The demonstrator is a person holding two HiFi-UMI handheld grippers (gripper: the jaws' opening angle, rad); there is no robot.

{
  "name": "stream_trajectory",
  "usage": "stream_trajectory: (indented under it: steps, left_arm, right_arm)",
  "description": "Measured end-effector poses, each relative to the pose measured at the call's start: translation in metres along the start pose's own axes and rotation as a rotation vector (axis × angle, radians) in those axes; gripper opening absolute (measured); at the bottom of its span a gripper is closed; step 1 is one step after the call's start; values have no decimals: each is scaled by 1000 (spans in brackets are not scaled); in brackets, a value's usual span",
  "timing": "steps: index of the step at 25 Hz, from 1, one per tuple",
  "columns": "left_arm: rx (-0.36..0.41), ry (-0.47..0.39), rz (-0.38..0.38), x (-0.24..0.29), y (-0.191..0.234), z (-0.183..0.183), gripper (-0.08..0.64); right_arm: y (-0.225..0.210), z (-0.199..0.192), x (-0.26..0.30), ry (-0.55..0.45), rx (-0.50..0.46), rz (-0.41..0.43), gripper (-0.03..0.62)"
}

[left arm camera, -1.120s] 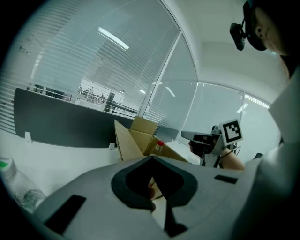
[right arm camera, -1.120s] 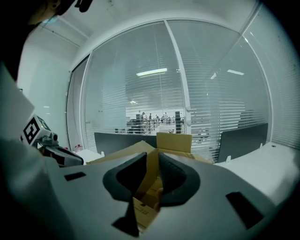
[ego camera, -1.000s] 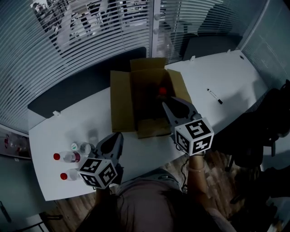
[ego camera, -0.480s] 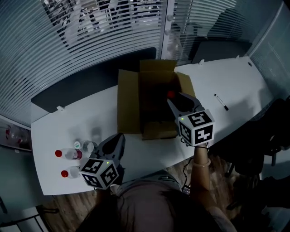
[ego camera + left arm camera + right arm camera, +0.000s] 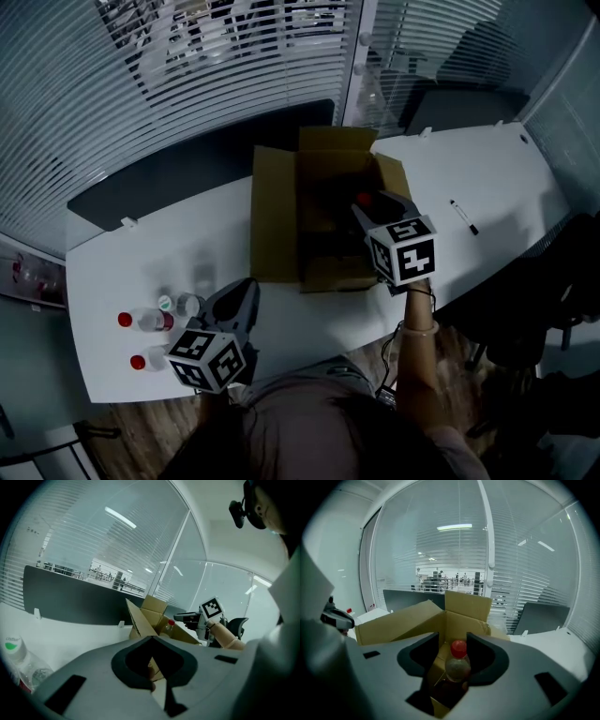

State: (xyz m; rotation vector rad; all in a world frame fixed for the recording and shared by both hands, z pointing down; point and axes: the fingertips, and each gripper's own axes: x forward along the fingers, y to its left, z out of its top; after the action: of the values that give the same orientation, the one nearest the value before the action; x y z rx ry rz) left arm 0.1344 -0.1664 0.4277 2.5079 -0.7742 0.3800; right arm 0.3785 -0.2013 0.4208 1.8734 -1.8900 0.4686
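An open cardboard box (image 5: 323, 220) stands on the white table (image 5: 141, 262). A clear bottle with a red cap (image 5: 458, 660) stands upright inside it. My right gripper (image 5: 453, 667) reaches over the box's near right side (image 5: 380, 204), open, with the bottle between its jaws; a sliver of cardboard shows beside the left jaw. My left gripper (image 5: 240, 298) hovers by the table's near edge, shut and empty (image 5: 152, 686). From there the box (image 5: 150, 618) and the red cap (image 5: 171, 622) lie ahead.
Several bottles (image 5: 145, 321) lie and stand at the table's left, one with a green cap (image 5: 16, 660). A black pen (image 5: 463, 216) lies right of the box. Dark dividers, glass walls with blinds and an office chair (image 5: 450, 94) stand behind.
My right gripper has moved forward over the box and its jaws have spread, so the red-capped bottle now sits between them. The left gripper has barely moved.
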Motion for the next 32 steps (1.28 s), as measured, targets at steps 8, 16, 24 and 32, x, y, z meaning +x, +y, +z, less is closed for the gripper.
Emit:
stream_trajectory:
  steps: [8, 16, 24, 32]
  left_arm:
    - [1, 6, -21, 3, 4, 4, 8]
    - [-6, 13, -36, 5, 8, 3, 8]
    - [-7, 15, -53, 9, 8, 2, 8]
    - [-4, -3, -40, 0, 11, 6, 8]
  right_arm:
    - [-11, -13, 27, 127, -41, -17, 181]
    - [-14, -30, 45, 253, -92, -42, 186]
    - [-20, -40, 48, 332, -101, -69, 184]
    - [-8, -23, 38, 239, -60, 7, 176]
